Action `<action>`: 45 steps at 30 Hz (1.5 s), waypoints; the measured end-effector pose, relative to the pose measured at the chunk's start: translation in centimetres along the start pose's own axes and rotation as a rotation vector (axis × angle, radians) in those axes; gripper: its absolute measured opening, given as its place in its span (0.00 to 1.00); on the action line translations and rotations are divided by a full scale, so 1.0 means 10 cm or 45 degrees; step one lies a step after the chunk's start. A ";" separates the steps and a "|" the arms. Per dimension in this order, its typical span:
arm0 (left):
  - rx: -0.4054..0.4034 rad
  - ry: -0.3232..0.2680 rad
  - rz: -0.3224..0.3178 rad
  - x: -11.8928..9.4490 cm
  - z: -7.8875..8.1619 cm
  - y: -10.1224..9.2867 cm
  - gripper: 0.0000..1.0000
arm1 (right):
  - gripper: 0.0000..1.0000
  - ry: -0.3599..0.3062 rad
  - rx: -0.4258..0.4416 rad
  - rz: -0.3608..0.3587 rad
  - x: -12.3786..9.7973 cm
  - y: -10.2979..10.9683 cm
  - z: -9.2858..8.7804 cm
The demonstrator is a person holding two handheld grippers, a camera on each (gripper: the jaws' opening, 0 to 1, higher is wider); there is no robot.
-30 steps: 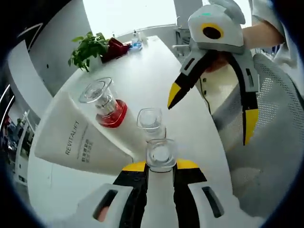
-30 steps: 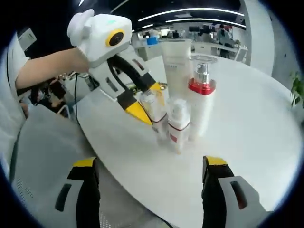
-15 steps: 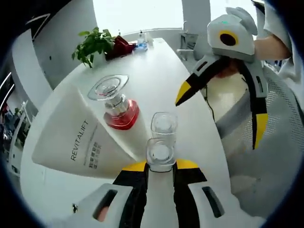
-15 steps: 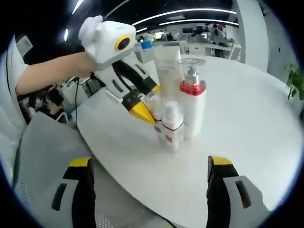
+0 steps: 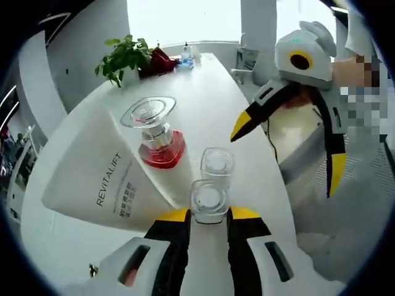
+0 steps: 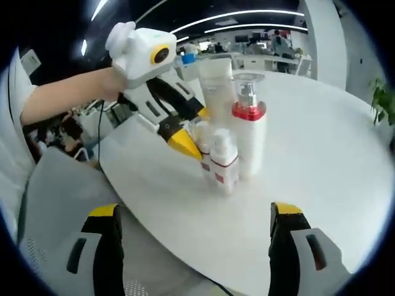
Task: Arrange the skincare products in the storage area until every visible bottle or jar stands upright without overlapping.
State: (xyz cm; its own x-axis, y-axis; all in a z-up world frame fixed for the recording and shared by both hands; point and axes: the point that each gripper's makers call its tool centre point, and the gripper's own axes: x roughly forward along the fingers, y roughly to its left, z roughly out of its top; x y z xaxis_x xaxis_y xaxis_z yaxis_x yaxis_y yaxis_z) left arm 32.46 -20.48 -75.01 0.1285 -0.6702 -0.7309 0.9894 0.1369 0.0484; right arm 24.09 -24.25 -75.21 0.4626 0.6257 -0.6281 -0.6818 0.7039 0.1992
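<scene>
Left claw (image 6: 192, 132), reaching in from beyond the desk (image 6: 321, 142) edge on a bare forearm (image 6: 68, 92), is clenched on a small clear-capped bottle (image 5: 208, 203) standing upright near that edge. The other bottles form a tight cluster: a second small bottle with a red band (image 6: 224, 165) just beside the gripped one, then a tall pump bottle with a red collar (image 6: 249, 129), then a white tube (image 5: 105, 179) on its cap. Right claw (image 6: 191, 246) is released, jaws spread wide, hovering off the near edge and well apart from the cluster. Bare desk surface extends behind the cluster to a potted plant (image 5: 120, 58) at the far end.
</scene>
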 end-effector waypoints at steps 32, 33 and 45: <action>-0.133 0.019 0.125 -0.42 -0.21 -0.17 0.42 | 0.99 -0.058 -0.014 -0.001 -0.06 0.18 0.25; -0.145 0.016 0.133 -0.45 -0.22 -0.17 0.43 | 0.99 -0.059 -0.013 -0.001 -0.06 0.19 0.25; -0.345 -0.019 0.240 -0.73 -0.45 -0.34 0.51 | 0.99 -0.079 -0.004 0.020 -0.11 0.31 0.27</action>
State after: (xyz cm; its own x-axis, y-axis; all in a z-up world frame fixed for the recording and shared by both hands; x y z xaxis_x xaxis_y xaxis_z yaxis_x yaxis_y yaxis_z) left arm 27.84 -12.77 -72.91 0.3102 -0.6250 -0.7163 0.8944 0.4473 -0.0029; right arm 23.01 -21.80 -71.89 0.4860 0.6562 -0.5772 -0.6911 0.6929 0.2058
